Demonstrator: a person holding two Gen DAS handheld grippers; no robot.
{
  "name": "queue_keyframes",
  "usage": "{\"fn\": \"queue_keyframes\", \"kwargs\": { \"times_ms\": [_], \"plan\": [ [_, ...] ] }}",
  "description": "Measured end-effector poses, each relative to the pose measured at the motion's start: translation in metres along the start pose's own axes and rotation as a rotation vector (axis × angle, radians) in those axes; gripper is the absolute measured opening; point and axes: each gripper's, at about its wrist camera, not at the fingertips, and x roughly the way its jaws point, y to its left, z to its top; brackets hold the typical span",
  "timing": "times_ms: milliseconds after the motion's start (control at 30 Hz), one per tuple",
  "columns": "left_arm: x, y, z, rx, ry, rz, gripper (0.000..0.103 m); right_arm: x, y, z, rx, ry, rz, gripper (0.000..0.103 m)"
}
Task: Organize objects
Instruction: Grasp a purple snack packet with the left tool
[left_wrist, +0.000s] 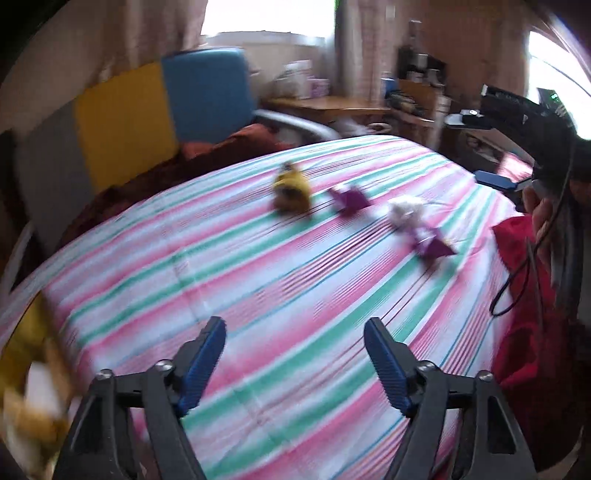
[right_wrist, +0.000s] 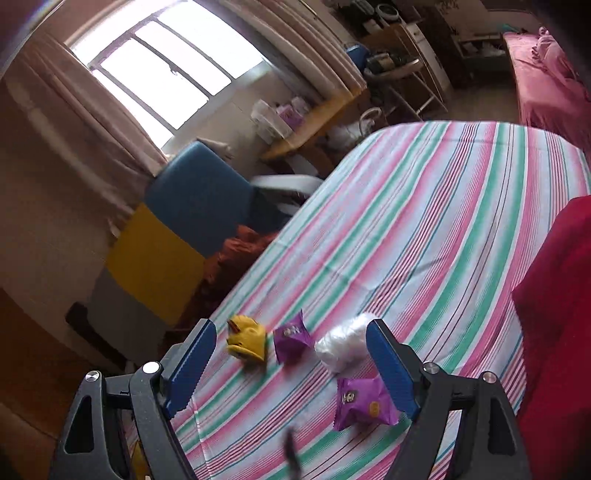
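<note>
Four small items lie in a row on the striped bed sheet (left_wrist: 258, 266) (right_wrist: 424, 221): a yellow packet (left_wrist: 291, 192) (right_wrist: 247, 339), a small purple packet (left_wrist: 349, 199) (right_wrist: 291, 338), a crumpled clear plastic bag (left_wrist: 406, 210) (right_wrist: 343, 347) and a larger purple packet (left_wrist: 434, 245) (right_wrist: 364, 404). My left gripper (left_wrist: 295, 325) is open over bare sheet, well short of the row, with nothing between its blue pads. My right gripper (right_wrist: 290, 325) hovers open above the row. The items show between its fingers, but the pads touch none of them.
A blurred yellow and white thing (left_wrist: 33, 406) sits at the lower left. A hand (left_wrist: 543, 214) on a black device and a red sleeve (left_wrist: 524, 295) (right_wrist: 554, 332) fill the right side. A blue, yellow and grey headboard (left_wrist: 122, 122) (right_wrist: 159, 258) and a wooden desk (right_wrist: 317, 114) stand beyond the bed.
</note>
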Motion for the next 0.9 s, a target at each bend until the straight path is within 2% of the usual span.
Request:
{"fn": "queue_keyframes", "kwargs": {
  "times_ms": [100, 133, 367, 467, 700, 833, 900],
  "plan": [
    [0.018, -0.018, 0.021, 0.119, -0.012, -0.055, 0.060, -0.011, -0.007, 0.003, 0.020, -0.054, -0.030, 0.085],
    [0.024, -0.026, 0.027, 0.167, -0.016, -0.078, 0.059, -0.012, -0.010, 0.005, 0.042, -0.059, -0.030, 0.085],
    [0.059, -0.087, 0.053, 0.528, -0.062, -0.226, 0.060, 0.008, -0.041, 0.008, 0.193, 0.028, -0.021, 0.085],
    [0.077, -0.109, 0.061, 0.645, -0.041, -0.289, 0.060, 0.010, -0.048, 0.008, 0.224, 0.050, -0.022, 0.085],
    [0.103, -0.151, 0.068, 0.860, -0.021, -0.403, 0.061, 0.020, -0.053, 0.003, 0.247, 0.111, 0.005, 0.085],
    [0.118, -0.163, 0.077, 0.890, -0.040, -0.430, 0.062, 0.018, -0.060, 0.003, 0.265, 0.097, -0.008, 0.085],
    [0.126, -0.167, 0.078, 0.902, -0.019, -0.431, 0.063, 0.016, -0.063, 0.004, 0.284, 0.088, -0.003, 0.085]
  ]
}}
